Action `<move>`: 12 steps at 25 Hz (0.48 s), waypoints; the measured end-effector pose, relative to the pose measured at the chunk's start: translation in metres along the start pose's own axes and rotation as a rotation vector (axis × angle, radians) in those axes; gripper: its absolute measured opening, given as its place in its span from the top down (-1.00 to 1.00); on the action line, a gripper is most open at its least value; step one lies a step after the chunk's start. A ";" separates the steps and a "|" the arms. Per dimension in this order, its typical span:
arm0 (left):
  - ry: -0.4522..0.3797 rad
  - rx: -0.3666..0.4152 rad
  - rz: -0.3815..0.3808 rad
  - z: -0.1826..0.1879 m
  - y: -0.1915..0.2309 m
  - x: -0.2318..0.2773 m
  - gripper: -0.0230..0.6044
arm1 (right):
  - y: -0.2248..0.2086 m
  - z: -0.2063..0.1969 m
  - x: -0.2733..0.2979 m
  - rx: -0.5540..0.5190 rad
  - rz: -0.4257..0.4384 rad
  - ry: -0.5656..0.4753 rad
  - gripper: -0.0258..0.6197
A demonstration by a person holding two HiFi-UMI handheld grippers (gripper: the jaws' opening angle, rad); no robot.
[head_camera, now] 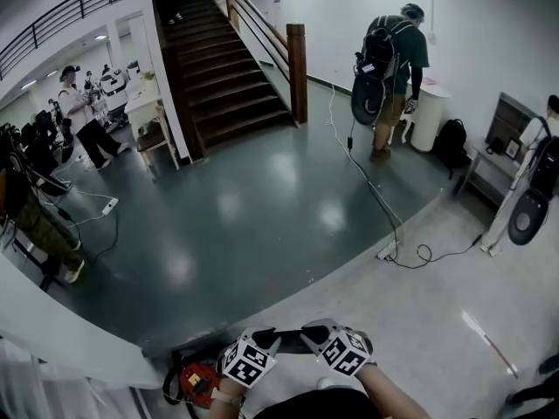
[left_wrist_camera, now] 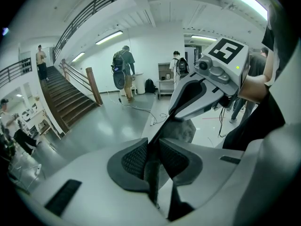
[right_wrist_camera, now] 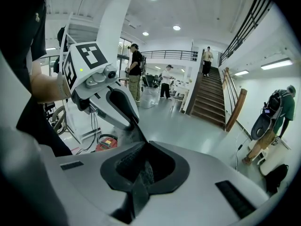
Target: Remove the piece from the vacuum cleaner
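L gripper (left_wrist_camera: 151, 150) & R gripper (right_wrist_camera: 140, 158) meet tip to tip at bottom centre of head view, thin grey flat piece (left_wrist_camera: 184, 130) btwn both sets of jaws. Red canister vacuum cleaner (head_camera: 199, 382) on floor, just left of L gripper. Dark wooden staircase (head_camera: 218, 68) far ahead. Person w/ black backpack (head_camera: 391, 64) to its right, white cylinder (head_camera: 430, 116) beside them. Black cable (head_camera: 376, 195) runs across floor to white power strip (head_camera: 385, 251).
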State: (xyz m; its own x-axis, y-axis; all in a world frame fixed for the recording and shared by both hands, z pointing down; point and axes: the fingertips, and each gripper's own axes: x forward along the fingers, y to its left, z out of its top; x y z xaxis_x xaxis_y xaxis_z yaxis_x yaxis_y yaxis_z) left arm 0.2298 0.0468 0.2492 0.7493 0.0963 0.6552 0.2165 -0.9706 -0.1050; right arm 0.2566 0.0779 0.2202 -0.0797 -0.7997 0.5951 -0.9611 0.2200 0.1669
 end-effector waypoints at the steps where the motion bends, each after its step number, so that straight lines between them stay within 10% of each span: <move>1: 0.000 0.000 -0.001 0.001 0.000 0.001 0.68 | -0.001 0.000 0.000 0.001 -0.001 -0.001 0.78; 12: 0.003 0.005 -0.003 -0.002 0.009 0.007 0.68 | -0.007 0.000 0.010 0.008 -0.009 -0.003 0.78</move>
State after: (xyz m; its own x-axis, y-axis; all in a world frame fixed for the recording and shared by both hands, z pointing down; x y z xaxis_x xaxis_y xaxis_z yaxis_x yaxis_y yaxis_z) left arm 0.2355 0.0378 0.2540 0.7465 0.0980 0.6581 0.2215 -0.9693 -0.1069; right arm 0.2623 0.0689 0.2249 -0.0723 -0.8032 0.5912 -0.9637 0.2090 0.1660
